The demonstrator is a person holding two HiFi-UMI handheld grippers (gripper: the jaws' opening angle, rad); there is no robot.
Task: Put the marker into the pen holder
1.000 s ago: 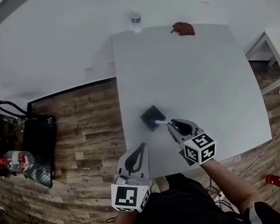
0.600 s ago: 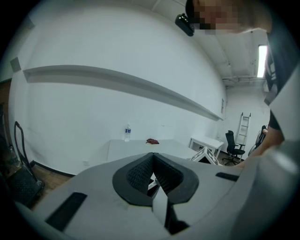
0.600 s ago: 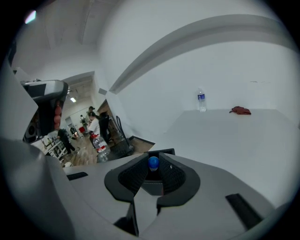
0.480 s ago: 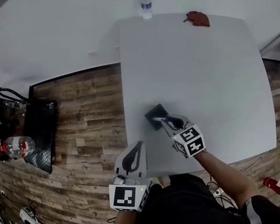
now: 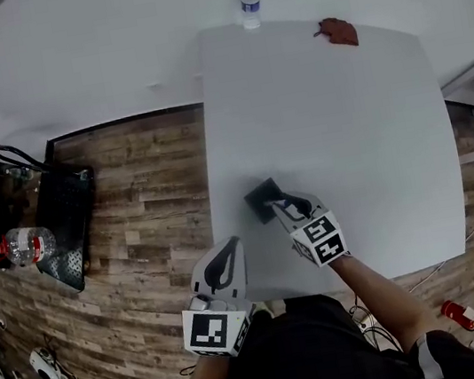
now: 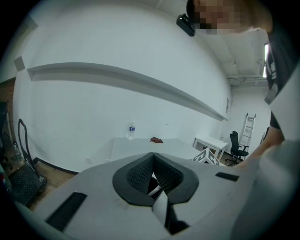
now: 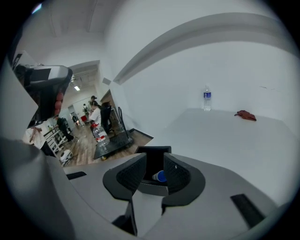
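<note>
Marker [image 7: 161, 176] in holder [image 7: 151, 154] (right tool [image 7: 153, 164] spread)

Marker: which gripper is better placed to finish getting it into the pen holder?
Right. The right gripper is at the pen holder, jaws apart, the blue end of the marker showing between them. The left gripper, shut, hangs back by the table's near edge.

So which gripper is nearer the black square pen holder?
Right. The right gripper has its tips right at the black square pen holder; the left gripper sits back toward the person, apart from it.
</note>
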